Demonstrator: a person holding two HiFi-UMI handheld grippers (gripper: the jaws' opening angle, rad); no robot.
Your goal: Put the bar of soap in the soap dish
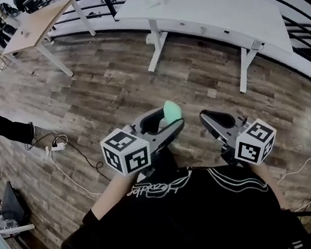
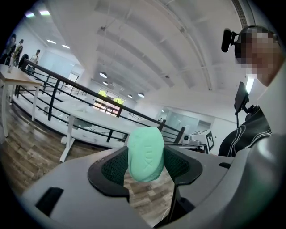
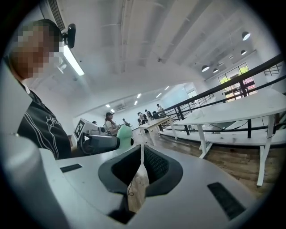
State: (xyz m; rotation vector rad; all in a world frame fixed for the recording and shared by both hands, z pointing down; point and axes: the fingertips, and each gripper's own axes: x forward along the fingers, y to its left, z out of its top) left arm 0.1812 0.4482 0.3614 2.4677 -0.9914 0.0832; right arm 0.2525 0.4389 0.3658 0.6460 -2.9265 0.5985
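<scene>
Carrying looks like the step in hand. At the left of the head view the left gripper (image 1: pixel 169 119) is clamped across a mint-green oval bar of soap (image 1: pixel 172 111), which stands upright between the pads at about 12 o'clock from the person's chest, above the brown plank floor (image 1: pixel 107 87). The left gripper view shows the same: both ribbed pads press the soap's flanks (image 2: pixel 145 154), with its top proud of the jaws. To its right, at roughly 1 o'clock, the right gripper (image 1: pixel 207 118) has its jaws closed together on nothing, as its own view confirms (image 3: pixel 142 157).

No soap dish shows in any view, so I judge it has yet to be found. To do this well, keep the squeeze steady, since a smooth rounded bar can squirt out of a pinch, hold it level, and lower it flat into the dish before letting go. The idle right gripper could steady the dish.

Counted: one bar of soap, two grippers, two marker cubes (image 1: pixel 125 150), no dish. Of desks, one wood-topped desk (image 1: pixel 36 22) lies at 10 o'clock and one long white desk (image 1: pixel 207 13) at 1 o'clock.
</scene>
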